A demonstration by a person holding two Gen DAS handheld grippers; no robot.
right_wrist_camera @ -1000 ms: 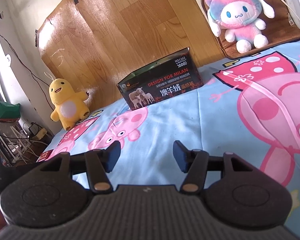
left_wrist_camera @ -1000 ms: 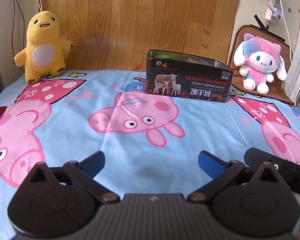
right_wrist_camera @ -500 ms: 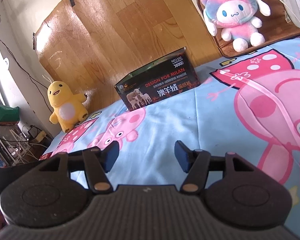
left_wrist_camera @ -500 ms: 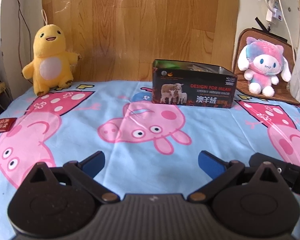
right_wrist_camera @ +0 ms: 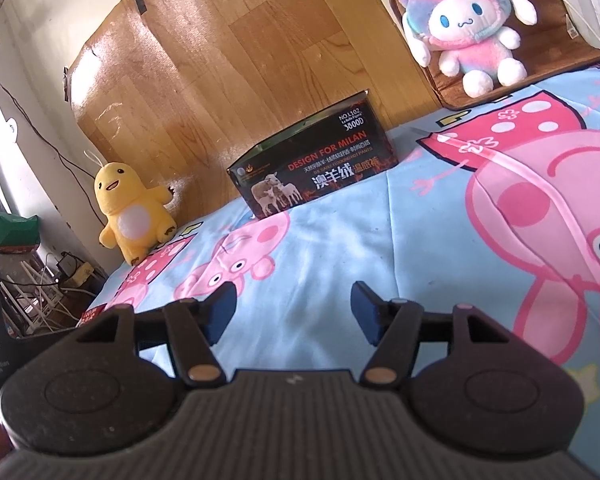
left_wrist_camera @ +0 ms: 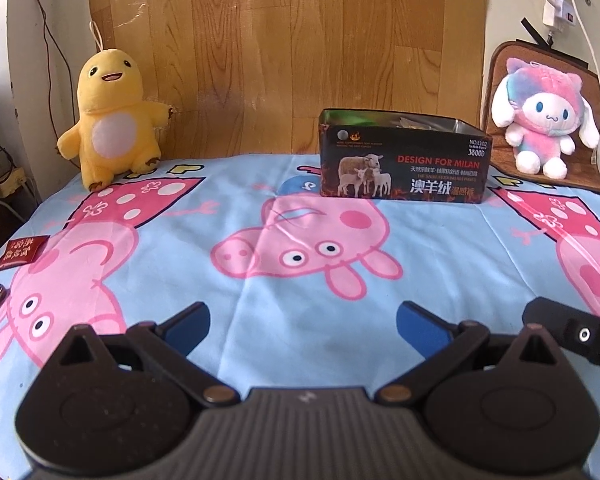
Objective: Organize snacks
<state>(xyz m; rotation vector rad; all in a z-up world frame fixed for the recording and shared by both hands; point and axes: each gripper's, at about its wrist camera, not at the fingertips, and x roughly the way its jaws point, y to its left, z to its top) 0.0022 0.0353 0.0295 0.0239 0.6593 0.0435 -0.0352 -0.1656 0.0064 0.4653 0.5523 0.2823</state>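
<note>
Tin: open black metal tin stands at the far side of the bed, against the wood-grain board; some packets show inside, too small to name
Snack packet: dark red packet lies near the bed's left edge, well apart from the tin; white characters on it, unreadable
Change, view: left camera now takes in more of the bed's left edge than a second ago, red packet fully in sight
Change, right gripper: jaws have just been opening, nothing between them
Left gripper: jaws wide, empty
Meaning: likely a reach for the red packet comes next
Writing on tin: "DESIGN FOR MILAN", "NO.L102", "3800D", "澳羊绒", sheep picture
Sheet: Peppa Pig print
Toys: yellow duck plush, pink Cinnamoroll plush
</note>
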